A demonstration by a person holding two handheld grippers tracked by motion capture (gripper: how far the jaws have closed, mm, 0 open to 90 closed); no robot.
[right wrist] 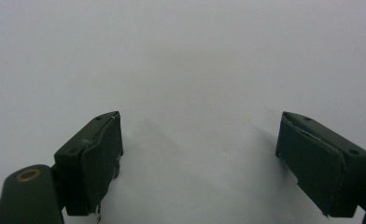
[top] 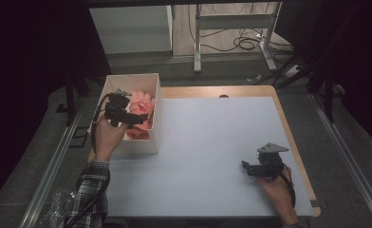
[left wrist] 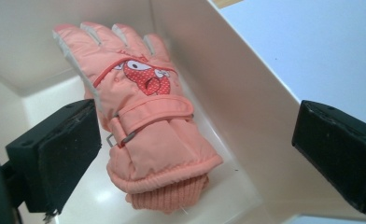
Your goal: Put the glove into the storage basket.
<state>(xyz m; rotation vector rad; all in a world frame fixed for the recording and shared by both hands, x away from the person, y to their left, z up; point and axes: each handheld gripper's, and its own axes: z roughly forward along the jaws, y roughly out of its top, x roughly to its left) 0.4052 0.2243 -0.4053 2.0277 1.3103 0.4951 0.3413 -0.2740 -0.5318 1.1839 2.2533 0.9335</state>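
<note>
While hovering over the white cardboard box (top: 152, 142), left gripper (left wrist: 195, 154) spread wide, puffy salmon-pink ski glove (left wrist: 146, 116) lying loose between the jaws; right gripper (right wrist: 200, 158) wide, empty, above grey tabletop (right wrist: 181, 56).

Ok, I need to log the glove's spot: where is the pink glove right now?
The pink glove lies inside the white box at the table's left edge in the high view, against the box's right wall, with the open left gripper above it.
</note>
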